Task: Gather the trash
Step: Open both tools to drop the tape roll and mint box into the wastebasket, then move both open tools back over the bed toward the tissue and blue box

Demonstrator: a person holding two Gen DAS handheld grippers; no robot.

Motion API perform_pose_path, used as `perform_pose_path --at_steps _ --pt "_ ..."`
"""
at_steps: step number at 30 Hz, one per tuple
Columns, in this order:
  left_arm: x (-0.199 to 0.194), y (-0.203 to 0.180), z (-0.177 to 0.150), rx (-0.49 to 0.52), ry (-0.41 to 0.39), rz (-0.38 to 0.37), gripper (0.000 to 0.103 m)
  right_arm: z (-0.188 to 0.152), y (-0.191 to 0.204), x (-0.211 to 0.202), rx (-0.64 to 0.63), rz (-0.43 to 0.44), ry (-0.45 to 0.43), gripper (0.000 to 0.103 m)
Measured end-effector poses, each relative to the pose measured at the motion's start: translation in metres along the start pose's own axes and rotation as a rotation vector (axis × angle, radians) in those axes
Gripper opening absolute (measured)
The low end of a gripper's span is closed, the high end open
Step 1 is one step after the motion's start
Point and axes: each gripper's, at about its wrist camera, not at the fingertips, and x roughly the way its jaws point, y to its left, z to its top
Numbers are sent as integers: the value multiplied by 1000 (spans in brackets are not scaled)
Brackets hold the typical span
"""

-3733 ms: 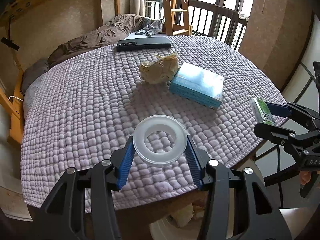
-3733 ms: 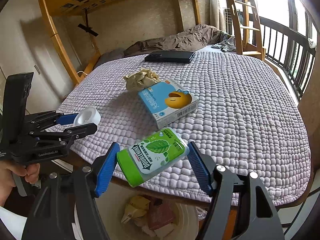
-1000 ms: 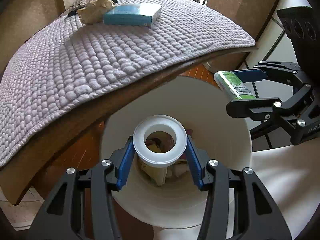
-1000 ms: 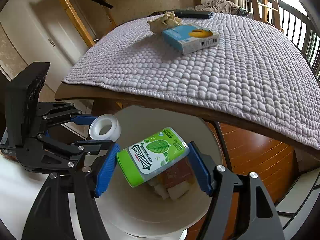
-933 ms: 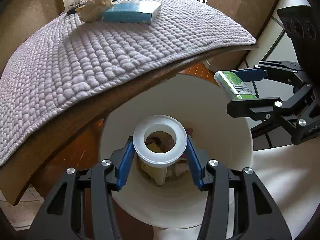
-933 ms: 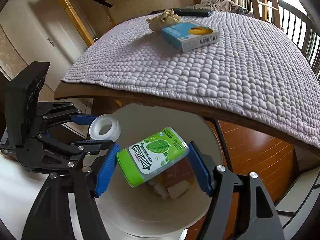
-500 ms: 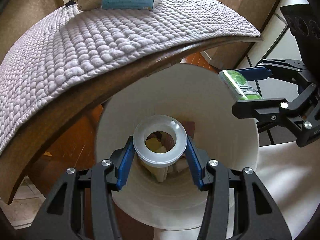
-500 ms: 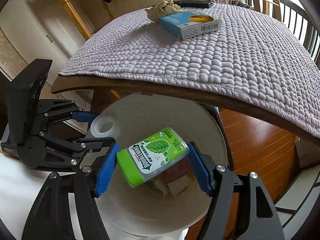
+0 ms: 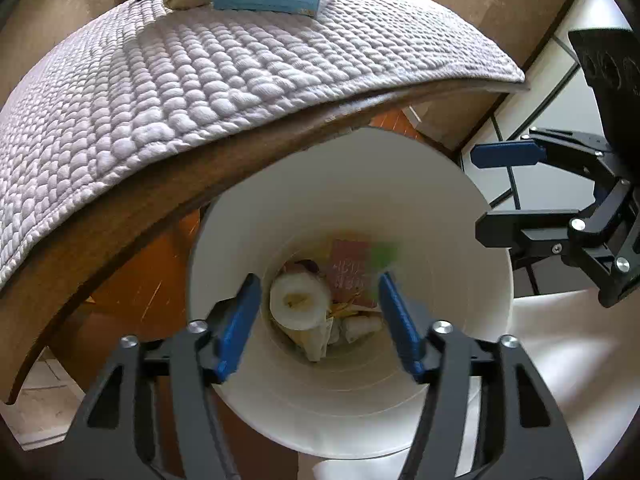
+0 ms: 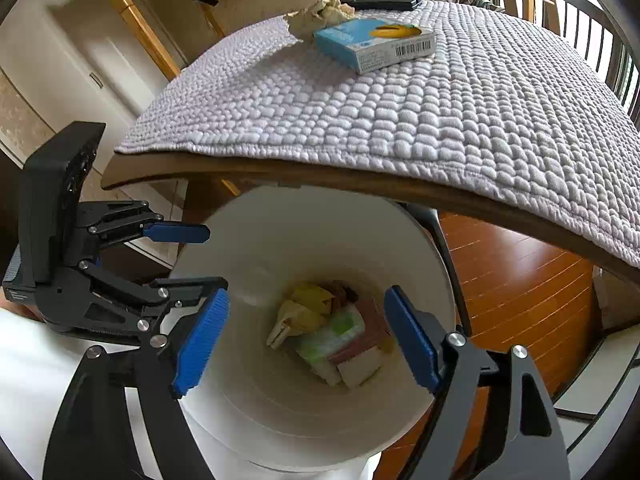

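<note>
Tools first: left tool (image 9: pixel 318 322) spread wide over the white bin (image 9: pixel 496 264), nothing between the blue pads, jaws having just been opening; right tool (image 10: pixel 306 338) likewise spread apart and empty over the same bin, its jaws also just opened. Straight below the left tool, inside the bin: white tape ring (image 9: pixel 298 300), lying on the older rubbish at the bottom. Below the right tool, also inside the bin: green mint box (image 10: pixel 332 336), blurred, resting or still tumbling among yellow wrappers and a pinkish carton. Two pieces binned, then, by the look of it.

Beyond the bin, up on the bench (image 10: pixel 280 176) with its quilted lilac cover (image 10: pixel 440 100): blue box (image 10: pixel 374 42) lying flat, well back from the bin's edge, and crumpled tan paper (image 10: pixel 320 10) touching its far end. Behind those, something dark and flat, probably not rubbish. Left to do, judging from this: box and paper, one per tool, lifted off and dropped in the bin.
</note>
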Motion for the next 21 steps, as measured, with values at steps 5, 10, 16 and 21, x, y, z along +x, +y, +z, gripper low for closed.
perform_pose_path --at_steps 5,10,16,21 --pt "-12 4 5 -8 -18 -11 70 4 3 -12 -37 -22 -21 80" --pt "-65 -2 19 32 -128 -46 85 19 13 -41 -137 -89 -116 92" --pt "-110 30 62 -49 -332 2 102 61 3 -60 -162 -213 -258 99" --pt "-105 70 110 -172 -381 16 102 102 -8 -48 -201 -199 -284 99"
